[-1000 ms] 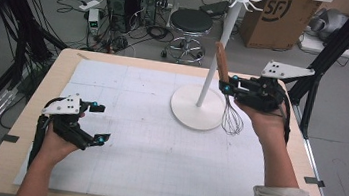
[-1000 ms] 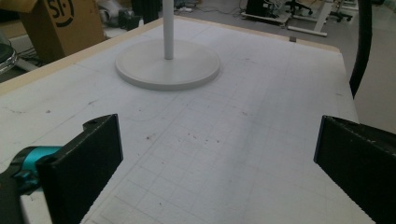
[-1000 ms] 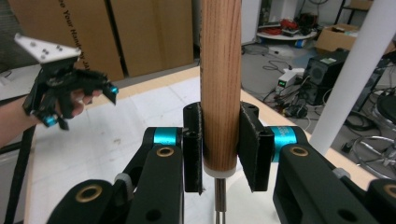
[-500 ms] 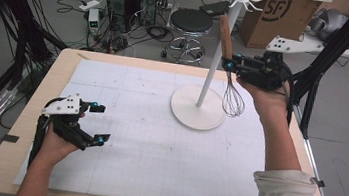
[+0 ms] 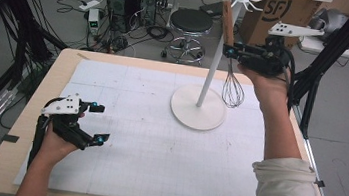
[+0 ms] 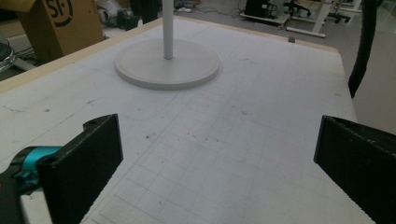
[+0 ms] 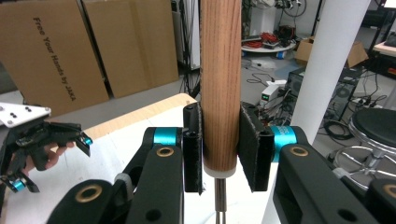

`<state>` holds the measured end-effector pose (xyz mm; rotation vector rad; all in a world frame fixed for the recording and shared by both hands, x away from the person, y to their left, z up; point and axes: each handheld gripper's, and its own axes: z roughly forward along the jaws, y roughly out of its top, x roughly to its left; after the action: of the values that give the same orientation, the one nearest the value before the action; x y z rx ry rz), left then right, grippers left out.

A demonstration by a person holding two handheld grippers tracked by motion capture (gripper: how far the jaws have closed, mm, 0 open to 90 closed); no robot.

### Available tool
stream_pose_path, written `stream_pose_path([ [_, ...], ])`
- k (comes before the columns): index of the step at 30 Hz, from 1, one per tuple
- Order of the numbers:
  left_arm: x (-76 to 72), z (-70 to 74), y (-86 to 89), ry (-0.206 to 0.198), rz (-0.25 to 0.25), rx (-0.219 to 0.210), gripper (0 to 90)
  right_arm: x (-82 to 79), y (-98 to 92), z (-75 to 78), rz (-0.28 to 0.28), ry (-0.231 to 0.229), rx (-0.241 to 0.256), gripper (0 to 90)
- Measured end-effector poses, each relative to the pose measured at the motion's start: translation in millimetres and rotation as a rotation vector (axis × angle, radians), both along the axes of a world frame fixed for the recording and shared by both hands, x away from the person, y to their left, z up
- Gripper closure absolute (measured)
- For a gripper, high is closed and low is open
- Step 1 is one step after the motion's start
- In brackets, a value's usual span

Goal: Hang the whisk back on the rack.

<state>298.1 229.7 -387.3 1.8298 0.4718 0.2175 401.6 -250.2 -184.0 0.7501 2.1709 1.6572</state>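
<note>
Wooden handle uppermost, the whisk (image 5: pixel 232 60) is hanging upright in the right gripper (image 5: pixel 229 51), whose jaws are clamping the handle just above its lower end, beside the white pole of the hook stand (image 5: pixel 216 58) and well above the stand's round base. Judging by this, the pickup is done and the hanging is left: the handle top is sitting close under the stand's ring of hooks but, as far as I can tell, is not yet caught on one. Left of the stand, the left gripper (image 5: pixel 93 122) is resting low over the bench (image 5: pixel 132 138) with its jaws wide apart, holding nothing. Behind the stand a stool (image 5: pixel 192 22), cardboard boxes (image 5: pixel 273 12) and cables are crowding the floor.
</note>
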Motion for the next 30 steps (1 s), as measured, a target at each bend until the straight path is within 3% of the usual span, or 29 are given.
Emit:
stream_pose_path([
  [3,-0.1,-0.2,-0.2,0.001,-0.002,0.005,1.8,6.4,-2.0,-2.7,-0.003,0.019,0.022,73.0],
  [9,0.5,-1.5,0.4,0.004,0.002,0.007,1.8,13.6,-5.9,-8.2,-0.023,0.043,0.02,72.9],
  [21,0.2,-2.4,-0.2,0.008,0.002,0.01,1.8,15.9,-8.0,-13.1,-0.038,0.051,0.036,72.2],
  [23,0.0,-2.3,-0.1,0.007,0.001,0.008,1.8,15.1,-7.6,-12.8,-0.044,0.057,0.024,67.0],
  [25,-0.1,-2.2,0.0,0.008,0.001,0.006,1.8,13.6,-5.9,-13.4,-0.063,0.051,-0.005,49.8],
  [26,0.1,-2.4,0.0,0.007,0.0,0.006,1.8,9.7,-6.0,-14.2,-0.082,0.039,-0.008,46.4],
  [30,0.4,-2.8,-0.7,0.009,-0.002,0.012,1.8,3.5,-7.3,-14.1,-0.077,0.025,-0.003,41.5],
])
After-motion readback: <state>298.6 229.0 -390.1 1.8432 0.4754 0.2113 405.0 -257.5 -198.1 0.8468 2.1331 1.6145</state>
